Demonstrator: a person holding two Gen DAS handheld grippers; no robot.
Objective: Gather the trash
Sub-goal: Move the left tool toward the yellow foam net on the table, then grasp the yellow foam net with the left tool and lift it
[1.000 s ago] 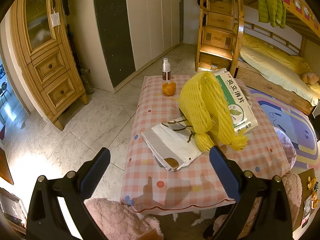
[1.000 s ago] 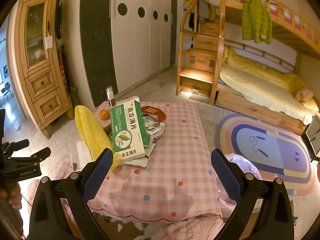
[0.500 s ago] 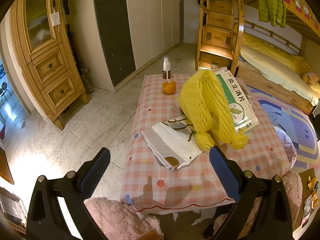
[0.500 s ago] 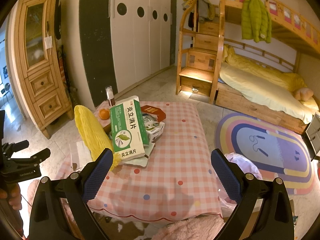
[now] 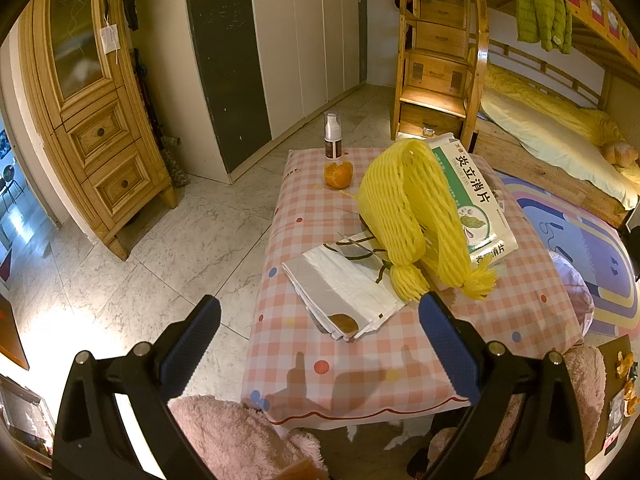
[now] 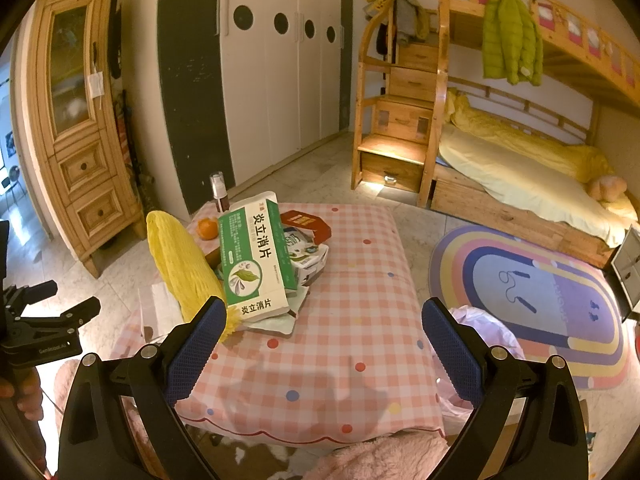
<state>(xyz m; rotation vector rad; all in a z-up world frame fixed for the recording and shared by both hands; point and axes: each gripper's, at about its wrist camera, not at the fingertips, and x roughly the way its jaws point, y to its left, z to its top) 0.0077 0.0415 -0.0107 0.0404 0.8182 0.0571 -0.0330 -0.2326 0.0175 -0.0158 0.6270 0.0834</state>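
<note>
A pile of trash lies on a low table with a pink checked cloth (image 5: 360, 364): a yellow foam fruit net (image 5: 404, 216), a green and white medicine box (image 5: 476, 196), a flat white and silver bag (image 5: 340, 288), an orange peel (image 5: 338, 175) and a small pump bottle (image 5: 332, 136). The right wrist view shows the same net (image 6: 180, 264), box (image 6: 252, 256), a red box (image 6: 306, 224) and crumpled wrappers (image 6: 306, 256). My left gripper (image 5: 320, 344) is open and empty above the table's near edge. My right gripper (image 6: 320, 348) is open and empty above the cloth (image 6: 340, 360).
A translucent plastic bag (image 6: 484, 328) hangs at the table's right side. A pink fluffy seat (image 5: 240, 436) sits in front. A wooden cabinet (image 5: 92, 120) stands left, a bunk bed (image 6: 520, 168) and a striped rug (image 6: 540, 292) right. The other gripper (image 6: 44, 320) shows at left.
</note>
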